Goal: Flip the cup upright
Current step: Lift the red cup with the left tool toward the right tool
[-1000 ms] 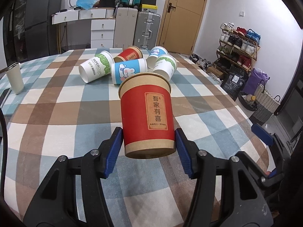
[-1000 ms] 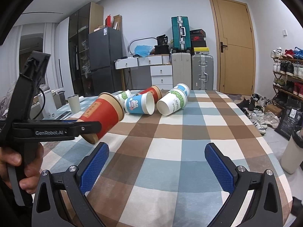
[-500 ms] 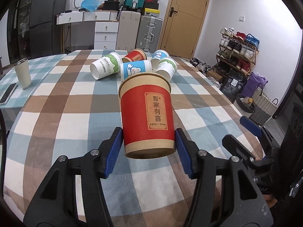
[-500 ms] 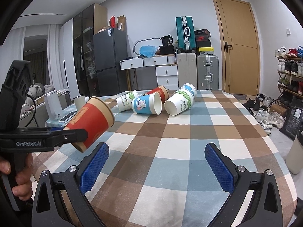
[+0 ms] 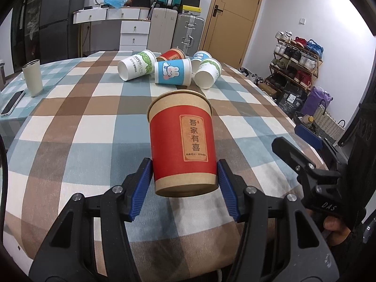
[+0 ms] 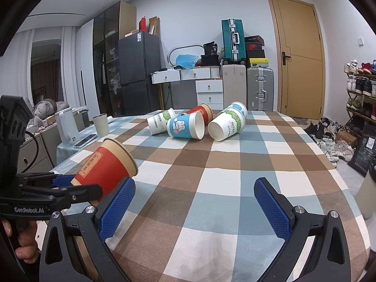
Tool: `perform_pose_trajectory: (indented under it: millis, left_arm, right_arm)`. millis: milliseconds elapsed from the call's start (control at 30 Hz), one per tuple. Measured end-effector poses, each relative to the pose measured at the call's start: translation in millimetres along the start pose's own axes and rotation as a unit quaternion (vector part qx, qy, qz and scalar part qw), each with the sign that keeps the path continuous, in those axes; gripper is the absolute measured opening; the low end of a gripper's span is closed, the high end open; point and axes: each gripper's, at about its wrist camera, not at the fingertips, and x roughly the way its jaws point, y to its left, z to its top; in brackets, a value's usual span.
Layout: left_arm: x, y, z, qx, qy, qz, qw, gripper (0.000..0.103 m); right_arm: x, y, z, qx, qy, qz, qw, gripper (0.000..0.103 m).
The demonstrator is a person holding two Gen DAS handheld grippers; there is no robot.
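We read "吾家有喜" on the red cup [image 5: 182, 145], which our left gripper [image 5: 184, 183] clamps by its base above the checked tablecloth [image 5: 77, 127], tilted, rim forward. "GenRobot.AI" marks that gripper's side. Our right gripper [image 6: 195, 202] gapes wide, holding nothing.

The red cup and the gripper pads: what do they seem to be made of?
Red cup: likely matte paper, with a rolled brown rim and printed label. Pads of the right gripper: probably blue rubber or soft plastic, with a fine grid texture.
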Motion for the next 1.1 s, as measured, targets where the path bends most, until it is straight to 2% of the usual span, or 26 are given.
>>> perform_pose_trajectory:
  millis: [533, 1100]
  left_arm:
    - [7.4, -10.8, -20.0, 0.009, 0.016, -0.008, 0.9998, 0.053]
    - [16.6, -4.8, -14.9, -0.006, 0.028, -0.019, 0.9994, 0.057]
  right_arm:
    - [-0.4, 0.5, -0.1, 0.0, 0.001, 0.0, 1.0, 0.103]
    - [-1.8, 2.4, -1.0, -0.001, -0.006, 0.0, 1.0, 0.103]
